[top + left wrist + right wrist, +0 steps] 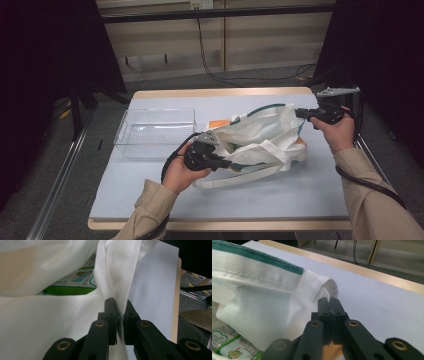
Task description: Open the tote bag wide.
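So the white tote bag (260, 137) is sitting roughly mid-surface (150, 190), a bit to the right, with a clear plastic bin (155, 131) just off to its left. Both hands are pulling its mouth open. Left tongs (119, 305) are clamped on a fold of the cloth at the near rim, right by a stitched seam; in the high view that's the left tongs (226, 162) at the bag's front edge. Right tongs (329, 301) are pinched tight on the hem at the far corner, next to the green trim (262, 261), and held up off the surface.

Handling-wise: it's soft woven fabric, floppy, no shape of its own, so it sags wherever it isn't held. Probably light, though there's a green and white printed packet (75, 281) inside that adds some weight. I'd grip on the doubled hem or seams, like now, since a single layer would likely slide out.
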Tool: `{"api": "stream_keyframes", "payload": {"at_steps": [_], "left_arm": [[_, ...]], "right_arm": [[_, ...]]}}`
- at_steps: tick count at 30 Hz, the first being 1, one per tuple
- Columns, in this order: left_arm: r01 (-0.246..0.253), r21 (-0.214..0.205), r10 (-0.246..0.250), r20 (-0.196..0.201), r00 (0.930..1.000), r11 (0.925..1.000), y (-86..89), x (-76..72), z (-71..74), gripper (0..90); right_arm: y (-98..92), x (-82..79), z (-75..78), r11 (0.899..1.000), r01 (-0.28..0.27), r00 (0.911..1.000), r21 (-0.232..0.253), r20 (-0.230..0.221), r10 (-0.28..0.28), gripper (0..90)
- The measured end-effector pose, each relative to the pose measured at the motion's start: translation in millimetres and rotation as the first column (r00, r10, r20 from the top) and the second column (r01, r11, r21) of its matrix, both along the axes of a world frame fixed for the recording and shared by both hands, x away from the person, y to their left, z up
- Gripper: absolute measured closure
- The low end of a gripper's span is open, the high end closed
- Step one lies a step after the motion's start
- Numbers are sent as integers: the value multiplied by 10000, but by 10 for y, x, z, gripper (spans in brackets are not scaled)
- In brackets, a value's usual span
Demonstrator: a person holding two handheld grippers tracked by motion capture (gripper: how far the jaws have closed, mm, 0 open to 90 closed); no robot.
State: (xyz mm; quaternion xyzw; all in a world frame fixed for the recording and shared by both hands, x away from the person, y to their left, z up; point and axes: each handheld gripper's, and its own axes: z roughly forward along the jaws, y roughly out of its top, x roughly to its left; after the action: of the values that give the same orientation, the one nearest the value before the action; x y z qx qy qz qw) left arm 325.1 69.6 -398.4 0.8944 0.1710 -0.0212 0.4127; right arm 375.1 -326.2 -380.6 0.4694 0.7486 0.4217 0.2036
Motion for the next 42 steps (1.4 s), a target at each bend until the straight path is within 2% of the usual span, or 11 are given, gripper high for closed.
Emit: {"api": "stream_keyframes", "payload": {"at_steps": [1, 7, 13, 18, 24, 26, 29, 32, 34, 40, 42], "left_arm": [[-95, -265, 96, 40, 9999, 9996, -9, -4, -8, 833], [-266, -300, 271, 187, 9995, 9992, -8, 14, 45, 758], [-205, -105, 208, 263, 9994, 9997, 1, 22, 75, 770], [-138, -292, 146, 279, 9995, 9995, -7, 21, 68, 789], [-59, -86, 61, 306, 9995, 9999, 11, 44, 94, 810], [-77, -273, 84, 273, 9996, 9996, 9, 48, 81, 813], [-75, -294, 83, 269, 9996, 9995, 7, 50, 76, 820], [-27, -319, 36, 277, 9996, 9995, 2, 51, 68, 836], [-21, -51, 23, 283, 9996, 10000, 2, 42, 86, 851], [124, -138, -118, 390, 9992, 9998, -9, 5, 65, 872], [291, 125, -297, 513, 9982, 9995, -2, 4, 60, 873]], "right_arm": [[4, -2, 2, 10000, -26, 10000, 23, -10, 26, 892], [17, -9, 10, 9998, -135, 9999, 110, 18, 135, 876], [67, 9, 49, 9989, -407, 9991, 228, 79, 405, 722], [136, 62, 92, 9976, -674, 9975, 181, 247, 669, 577], [175, 151, 120, 9941, -1085, 9940, 63, 154, 1084, 512], [198, 178, 103, 9931, -1172, 9931, 69, 54, 1171, 501], [218, 201, 83, 9931, -1160, 9932, 161, 117, 1158, 574], [223, 211, 85, 9941, -1067, 9942, 173, 173, 1065, 745], [213, 219, 94, 9945, -1002, 9949, 310, 147, 998, 817], [172, 254, 104, 9983, -436, 9990, 379, -17, 437, 855], [155, 263, 86, 9990, -249, 9997, 380, -64, 252, 859]]}}
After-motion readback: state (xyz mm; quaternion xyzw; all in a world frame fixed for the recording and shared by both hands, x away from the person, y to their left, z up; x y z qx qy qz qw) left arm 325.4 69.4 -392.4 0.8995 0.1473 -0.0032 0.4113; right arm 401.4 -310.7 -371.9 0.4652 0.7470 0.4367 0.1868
